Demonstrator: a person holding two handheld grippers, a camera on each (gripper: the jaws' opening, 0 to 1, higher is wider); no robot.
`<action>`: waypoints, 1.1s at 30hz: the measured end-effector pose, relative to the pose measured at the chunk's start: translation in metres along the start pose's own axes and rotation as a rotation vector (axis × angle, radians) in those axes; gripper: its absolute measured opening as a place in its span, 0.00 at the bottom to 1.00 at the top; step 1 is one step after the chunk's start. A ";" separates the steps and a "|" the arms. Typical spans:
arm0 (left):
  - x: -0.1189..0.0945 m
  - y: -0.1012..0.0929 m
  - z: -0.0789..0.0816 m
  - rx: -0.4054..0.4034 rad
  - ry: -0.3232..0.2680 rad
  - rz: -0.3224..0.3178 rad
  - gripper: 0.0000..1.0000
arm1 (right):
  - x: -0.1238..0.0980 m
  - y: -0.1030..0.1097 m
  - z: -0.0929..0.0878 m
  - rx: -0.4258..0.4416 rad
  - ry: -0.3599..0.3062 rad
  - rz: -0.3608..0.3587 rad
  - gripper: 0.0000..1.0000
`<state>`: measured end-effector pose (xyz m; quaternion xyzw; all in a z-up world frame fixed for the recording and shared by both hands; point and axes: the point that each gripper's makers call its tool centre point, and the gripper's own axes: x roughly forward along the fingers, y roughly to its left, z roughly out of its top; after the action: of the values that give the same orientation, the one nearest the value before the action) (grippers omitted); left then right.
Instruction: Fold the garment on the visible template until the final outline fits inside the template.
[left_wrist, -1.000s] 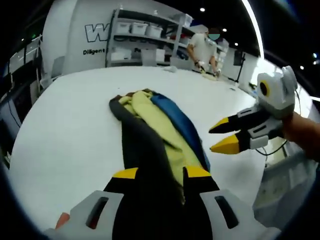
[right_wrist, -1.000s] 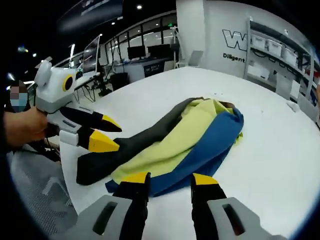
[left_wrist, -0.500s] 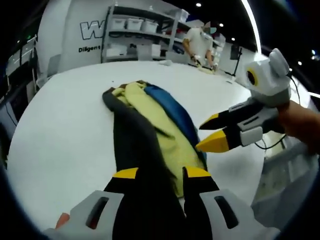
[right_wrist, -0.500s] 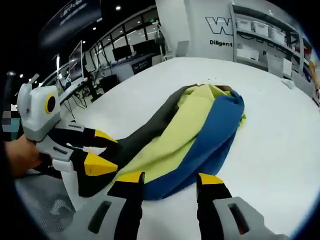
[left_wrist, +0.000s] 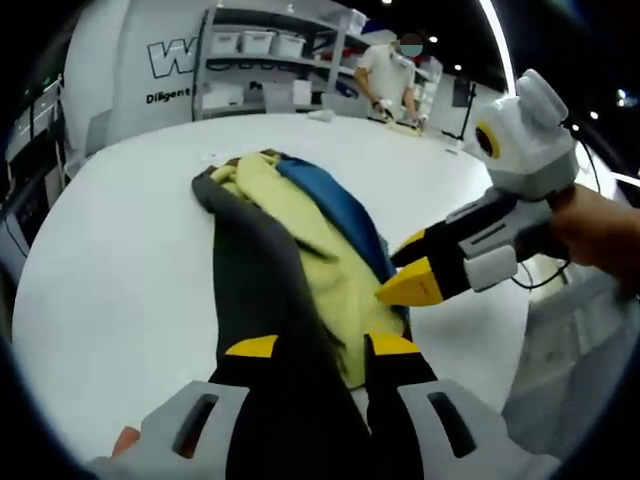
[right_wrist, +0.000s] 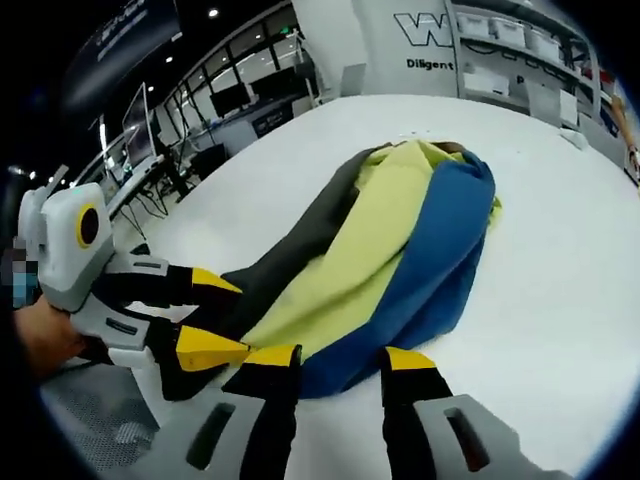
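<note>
Since a second ago, the right tongs (left_wrist: 405, 270) have closed in on the bunched dark-grey, yellow and blue cloth garment (left_wrist: 290, 260), jaws parted over its blue edge. The left tongs (left_wrist: 312, 345) clench its grey end. It lies lengthwise on the round white counter (left_wrist: 120, 250), running away from both. The far wall reads "Diligent".
</note>
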<state>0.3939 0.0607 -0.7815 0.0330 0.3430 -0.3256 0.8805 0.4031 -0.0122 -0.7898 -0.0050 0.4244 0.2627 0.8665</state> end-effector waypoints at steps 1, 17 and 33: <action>0.000 0.000 0.000 0.001 0.001 -0.001 0.28 | 0.000 -0.001 -0.001 -0.007 0.005 -0.005 0.27; 0.003 -0.004 -0.005 0.010 0.017 -0.018 0.28 | 0.002 0.005 0.006 -0.038 -0.021 -0.051 0.52; 0.005 -0.003 -0.008 0.010 0.026 -0.025 0.28 | -0.003 -0.008 -0.005 -0.069 0.024 -0.082 0.18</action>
<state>0.3900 0.0576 -0.7907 0.0375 0.3531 -0.3379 0.8717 0.4013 -0.0211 -0.7928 -0.0552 0.4247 0.2411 0.8709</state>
